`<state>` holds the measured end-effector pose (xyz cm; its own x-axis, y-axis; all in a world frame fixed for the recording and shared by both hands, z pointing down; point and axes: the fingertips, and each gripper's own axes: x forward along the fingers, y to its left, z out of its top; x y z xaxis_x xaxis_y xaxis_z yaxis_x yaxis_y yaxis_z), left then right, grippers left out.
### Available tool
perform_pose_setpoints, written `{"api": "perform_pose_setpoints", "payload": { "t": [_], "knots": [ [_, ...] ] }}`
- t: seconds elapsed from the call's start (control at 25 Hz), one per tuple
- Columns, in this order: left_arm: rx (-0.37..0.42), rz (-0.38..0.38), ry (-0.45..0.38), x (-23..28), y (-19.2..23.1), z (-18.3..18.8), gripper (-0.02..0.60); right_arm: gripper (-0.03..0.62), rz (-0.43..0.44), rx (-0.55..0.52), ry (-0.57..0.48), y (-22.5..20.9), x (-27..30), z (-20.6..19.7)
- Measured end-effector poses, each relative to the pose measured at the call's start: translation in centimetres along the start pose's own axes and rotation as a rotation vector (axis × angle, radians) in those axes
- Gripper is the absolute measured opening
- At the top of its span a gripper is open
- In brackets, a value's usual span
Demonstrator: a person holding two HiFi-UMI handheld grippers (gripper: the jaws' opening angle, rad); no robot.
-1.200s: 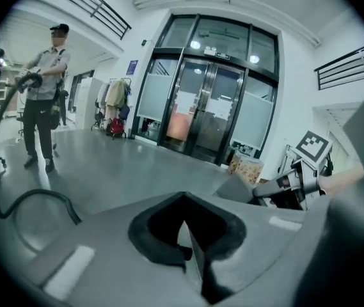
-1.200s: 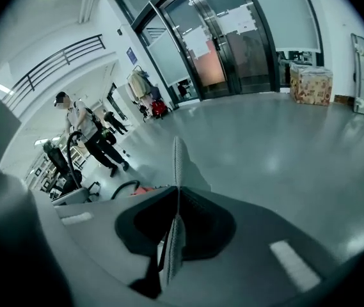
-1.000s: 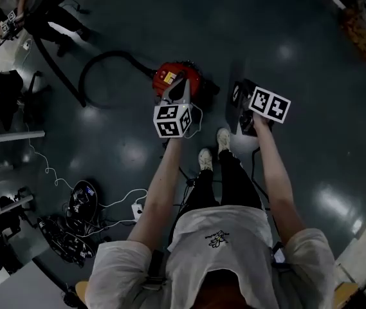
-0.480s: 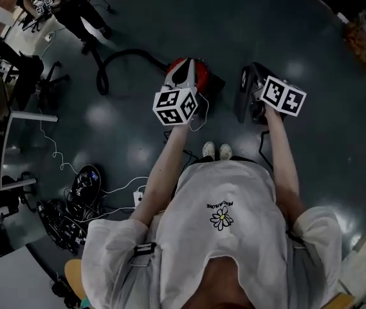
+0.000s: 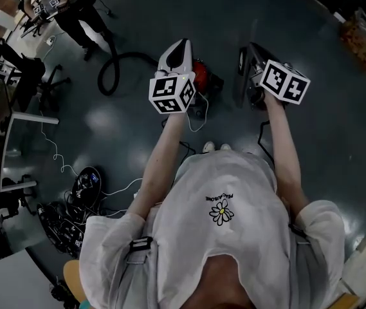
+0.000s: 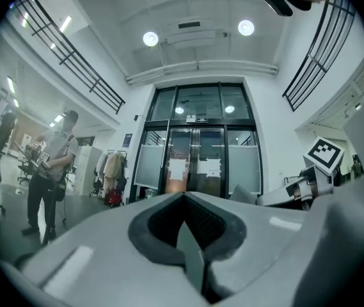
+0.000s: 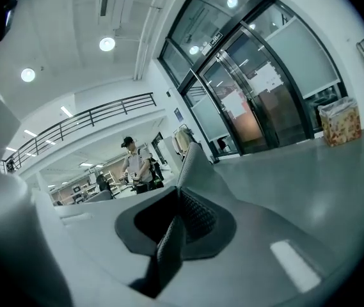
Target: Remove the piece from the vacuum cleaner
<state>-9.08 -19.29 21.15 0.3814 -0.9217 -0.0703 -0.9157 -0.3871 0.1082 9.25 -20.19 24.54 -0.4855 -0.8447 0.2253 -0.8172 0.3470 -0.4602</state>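
Note:
The red vacuum cleaner (image 5: 204,76) sits on the dark floor ahead of the person's feet, half hidden behind my left gripper (image 5: 181,44). Its black hose (image 5: 109,73) curls away to the left. My right gripper (image 5: 252,46) is held up beside the left one, to the right of the vacuum. Both are raised off the floor and point out across the hall. In the left gripper view the left gripper (image 6: 185,196) is shut with nothing in it. The right gripper (image 7: 191,149) in its own view is likewise shut and empty. Neither gripper view shows the vacuum.
Another person (image 5: 73,5) stands at the far left with grippers in hand, also seen as a person (image 6: 50,171) in the left gripper view. Desks and chairs (image 5: 15,108) line the left side. Cables and gear (image 5: 73,211) lie on the floor behind. Glass doors (image 6: 197,152) stand ahead.
Both grippers have risen from low beside the vacuum to higher up, tilting outward. The head camera has pulled back and up, and the feet are now mostly hidden.

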Motion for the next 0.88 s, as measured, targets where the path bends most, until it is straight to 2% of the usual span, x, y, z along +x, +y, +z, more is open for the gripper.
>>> {"api": "perform_pose_setpoints", "payload": {
  "t": [0.32, 0.88],
  "knots": [
    [0.028, 0.01, -0.033, -0.3, 1.0, 1.0, 0.001, 0.044, 0.006, -0.014, -0.054, 1.7, 0.2, 1.3],
    [0.038, 0.0, -0.038, -0.2, 0.7, 1.1, 0.001, 0.044, -0.002, -0.053, -0.053, 2.6, 0.3, 1.9]
  ]
}}
